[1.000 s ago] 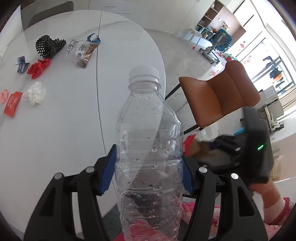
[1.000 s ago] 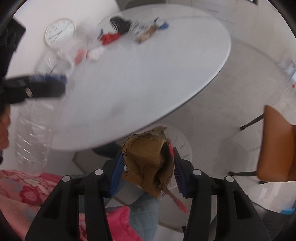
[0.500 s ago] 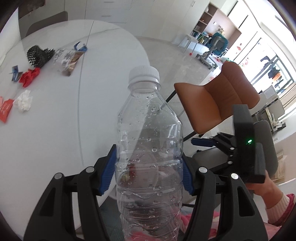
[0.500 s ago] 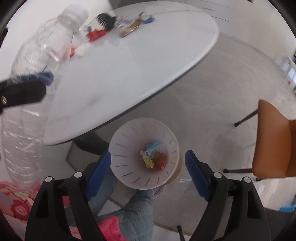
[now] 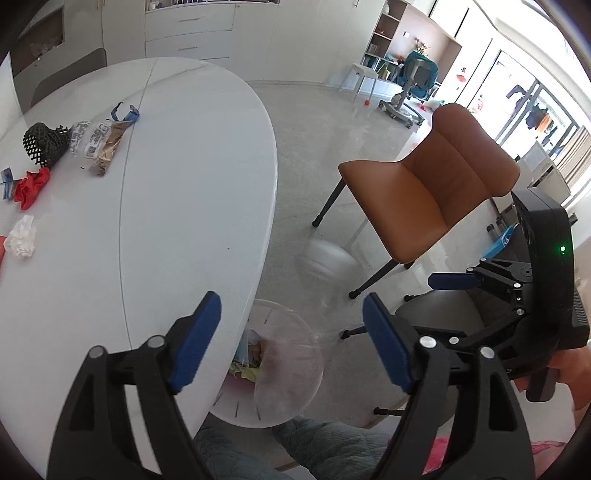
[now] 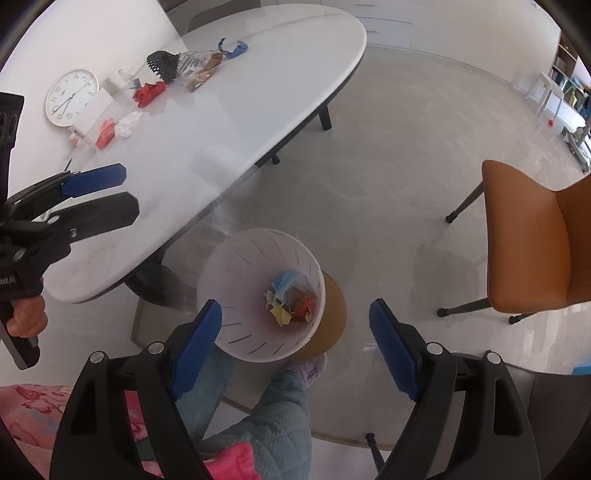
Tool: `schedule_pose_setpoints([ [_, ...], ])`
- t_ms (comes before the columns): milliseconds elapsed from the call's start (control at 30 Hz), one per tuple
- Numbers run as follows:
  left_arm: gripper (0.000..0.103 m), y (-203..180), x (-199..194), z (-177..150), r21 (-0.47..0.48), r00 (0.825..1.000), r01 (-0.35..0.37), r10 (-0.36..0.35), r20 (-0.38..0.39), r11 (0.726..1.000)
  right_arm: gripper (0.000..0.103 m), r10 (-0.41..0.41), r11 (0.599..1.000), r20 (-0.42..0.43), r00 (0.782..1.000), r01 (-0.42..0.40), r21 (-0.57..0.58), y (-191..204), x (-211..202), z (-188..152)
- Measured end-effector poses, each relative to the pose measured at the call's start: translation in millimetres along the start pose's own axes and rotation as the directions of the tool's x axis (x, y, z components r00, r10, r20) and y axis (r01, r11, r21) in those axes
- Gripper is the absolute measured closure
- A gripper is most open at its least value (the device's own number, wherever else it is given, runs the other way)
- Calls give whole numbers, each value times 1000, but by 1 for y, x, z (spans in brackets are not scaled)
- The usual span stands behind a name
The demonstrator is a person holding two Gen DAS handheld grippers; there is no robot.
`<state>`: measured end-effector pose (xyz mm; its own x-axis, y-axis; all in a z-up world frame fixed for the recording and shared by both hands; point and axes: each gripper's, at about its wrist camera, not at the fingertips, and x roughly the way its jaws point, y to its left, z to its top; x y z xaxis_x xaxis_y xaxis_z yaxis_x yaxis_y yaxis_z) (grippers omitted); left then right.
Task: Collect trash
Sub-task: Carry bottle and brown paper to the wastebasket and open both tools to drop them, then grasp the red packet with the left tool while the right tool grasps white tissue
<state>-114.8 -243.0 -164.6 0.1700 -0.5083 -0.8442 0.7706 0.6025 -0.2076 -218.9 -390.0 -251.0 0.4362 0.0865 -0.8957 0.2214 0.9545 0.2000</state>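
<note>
While I looked down past the left gripper (image 5: 291,301), its jaws were opening and neither blue pad pressed on anything. A blurred clear bottle (image 5: 317,266) showed beyond them, over the white bin (image 5: 258,406), touching neither pad. The right gripper (image 6: 295,306) stood released too, with nothing between its pads, and it pointed down at the same bin.

That bin stood on the pale grey floor (image 6: 406,147) at the near end of the white oval table (image 5: 166,221), its left side tucked under the rim. Crumpled scraps (image 6: 291,302) in yellow, red and blue lay at its bottom. My quilted blue-grey trouser leg (image 6: 280,406) reached up to the bin's near side.

More trash lay at the table's far left: a black mesh sleeve (image 5: 44,144) touching a clear printed wrapper (image 5: 98,144), a blue scrap (image 5: 127,112) just beyond them, a red crumple (image 5: 31,186) nearer, and a white tissue wad (image 5: 22,236) nearer still. A round white clock (image 6: 72,98) sat at the far left edge; I could not tell whether it leaned or lay flat.

A brown chair (image 5: 436,192) stood to the right, well apart from the table. White cabinets (image 5: 192,33) lined the far wall, with open shelves (image 5: 388,48) to their right.
</note>
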Motion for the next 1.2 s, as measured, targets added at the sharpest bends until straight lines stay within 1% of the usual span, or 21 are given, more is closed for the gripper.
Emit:
schedule_pose_setpoints([
  [167, 26, 6, -10, 2, -26, 1000, 1, 0, 2, 1000, 21, 9, 1000, 14, 1000, -9, 2, 1, -3, 3],
  [367, 25, 21, -30, 1, -44, 999, -37, 38, 18, 998, 21, 28, 999, 45, 999, -30, 27, 0, -11, 12],
  [467, 25, 32, -43, 1, -78, 999, -42, 43, 19, 996, 21, 33, 999, 65, 997, -34, 6, 11, -18, 19],
  [500, 22, 34, -46, 1, -84, 999, -44, 46, 19, 996, 21, 35, 999, 70, 997, -34, -6, 16, -20, 21],
  [533, 21, 38, -50, 2, -94, 998, -55, 57, 17, 994, 21, 31, 999, 76, 997, -29, -26, 24, -23, 26],
  [600, 20, 46, -60, 1, -110, 997, -71, 73, 21, 991, 17, 26, 998, 87, 996, -21, -55, 37, -29, 31],
  [633, 20, 52, -68, 1, -125, 996, -88, 91, 19, 988, 13, 24, 997, 102, 995, -16, -79, 47, -34, 36],
  [700, 12, 62, -78, -1, -147, 993, -110, 114, 18, 983, 8, 33, 992, 130, 991, -17, -124, 67, -44, 44],
  [733, 12, 71, -88, -2, -167, 990, -129, 136, 28, 978, 5, 41, 990, 140, 989, -22, -139, 74, -48, 47],
  [800, 12, 84, -101, -6, -193, 987, -148, 157, 36, 970, 3, 59, 985, 154, 986, -32, -171, 90, -53, 56],
  [900, 12, 114, -120, -11, -258, 978, -185, 203, 44, 948, 2, 83, 974, 172, 982, -43, -224, 119, -58, 74],
  [1067, 12, 169, -147, -21, -365, 964, -225, 260, 50, 904, 2, 110, 962, 191, 975, -56, -266, 157, -60, 98],
  [1200, 12, 200, -162, -23, -392, 953, -249, 295, 62, 886, 2, 115, 956, 204, 972, -53, -287, 184, -57, 114],
])
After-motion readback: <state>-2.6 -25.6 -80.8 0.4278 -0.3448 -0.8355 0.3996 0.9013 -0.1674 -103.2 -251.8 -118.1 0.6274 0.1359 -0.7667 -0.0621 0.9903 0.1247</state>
